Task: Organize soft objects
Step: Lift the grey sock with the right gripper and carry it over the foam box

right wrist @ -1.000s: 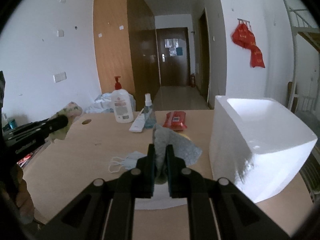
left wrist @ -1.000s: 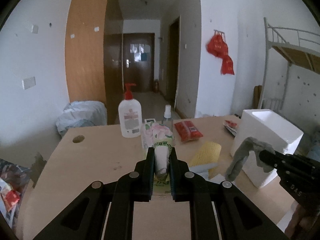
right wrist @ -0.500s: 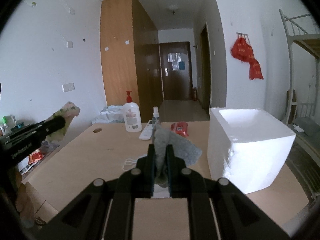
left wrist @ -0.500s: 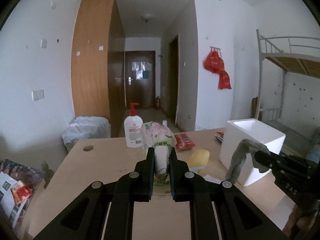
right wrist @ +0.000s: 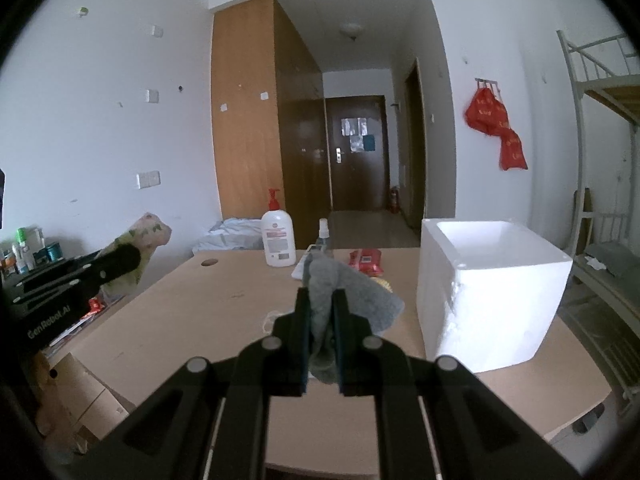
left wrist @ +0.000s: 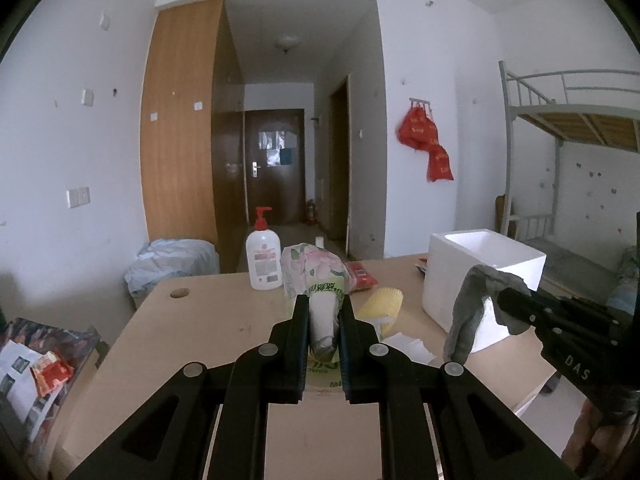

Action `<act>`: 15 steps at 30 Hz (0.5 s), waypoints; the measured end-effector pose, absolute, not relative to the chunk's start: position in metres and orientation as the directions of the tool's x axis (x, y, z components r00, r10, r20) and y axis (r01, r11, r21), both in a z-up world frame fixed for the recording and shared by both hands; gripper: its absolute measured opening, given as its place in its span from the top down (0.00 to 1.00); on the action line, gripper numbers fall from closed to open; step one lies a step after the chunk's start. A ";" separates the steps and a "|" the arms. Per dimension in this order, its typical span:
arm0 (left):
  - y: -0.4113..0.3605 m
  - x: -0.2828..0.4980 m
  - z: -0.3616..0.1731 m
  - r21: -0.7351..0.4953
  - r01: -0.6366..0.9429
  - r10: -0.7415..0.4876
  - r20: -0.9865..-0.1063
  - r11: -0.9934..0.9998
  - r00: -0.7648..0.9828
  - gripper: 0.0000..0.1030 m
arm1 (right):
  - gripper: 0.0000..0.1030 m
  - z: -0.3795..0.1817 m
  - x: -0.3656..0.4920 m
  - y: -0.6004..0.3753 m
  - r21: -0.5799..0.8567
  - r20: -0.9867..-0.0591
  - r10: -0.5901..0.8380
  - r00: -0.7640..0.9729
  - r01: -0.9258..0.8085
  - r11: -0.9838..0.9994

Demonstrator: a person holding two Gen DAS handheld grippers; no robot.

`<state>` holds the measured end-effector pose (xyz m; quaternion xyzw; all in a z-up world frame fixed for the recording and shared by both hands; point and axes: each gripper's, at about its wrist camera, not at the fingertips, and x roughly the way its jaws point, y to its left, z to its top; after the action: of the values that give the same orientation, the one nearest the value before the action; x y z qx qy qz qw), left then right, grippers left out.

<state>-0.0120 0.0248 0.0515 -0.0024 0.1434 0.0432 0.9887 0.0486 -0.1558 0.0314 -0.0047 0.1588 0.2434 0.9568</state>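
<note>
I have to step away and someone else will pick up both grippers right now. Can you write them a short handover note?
Left gripper: shut on a flowered tissue pack, held above the table.
Right gripper: shut on a grey cloth, also lifted, near the white foam box.
On the table: yellow sponge, face mask, red packet, pump bottle, spray bottle.
Done: both soft items picked up.
Left: nothing visible in the box yet; probably drop the cloth and tissues in, then the sponge and mask.
</note>
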 end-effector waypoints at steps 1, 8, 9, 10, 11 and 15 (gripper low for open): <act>0.025 -0.012 0.051 0.006 -0.084 0.082 -0.282 0.996 0.956 0.86 | 0.88 0.032 0.048 -0.156 0.068 -0.305 0.464 0.832 -0.467 0.882; 0.017 -0.017 0.050 0.001 -0.052 0.050 -0.280 0.999 0.959 0.86 | 0.88 0.032 0.042 -0.165 0.068 -0.293 0.444 0.847 -0.445 0.893; 0.015 -0.016 0.050 0.000 -0.044 0.042 -0.282 0.999 0.958 0.86 | 0.88 0.032 0.040 -0.166 0.068 -0.292 0.439 0.850 -0.440 0.896; 0.013 -0.015 0.050 -0.002 -0.035 0.032 -0.284 0.999 0.958 0.86 | 0.88 0.032 0.040 -0.169 0.068 -0.292 0.430 0.854 -0.430 0.900; 0.011 -0.014 0.050 -0.006 -0.021 0.019 -0.286 1.000 0.958 0.86 | 0.88 0.033 0.039 -0.171 0.067 -0.291 0.423 0.858 -0.423 0.904; 0.000 -0.008 0.049 -0.006 0.032 -0.032 -0.290 0.999 0.957 0.86 | 0.88 0.033 0.036 -0.183 0.069 -0.288 0.389 0.875 -0.386 0.920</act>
<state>-0.0080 -0.0002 0.0494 -0.0007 0.1464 -0.0162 0.9891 0.0364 -0.1826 0.0326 0.0045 0.1498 0.2001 0.9682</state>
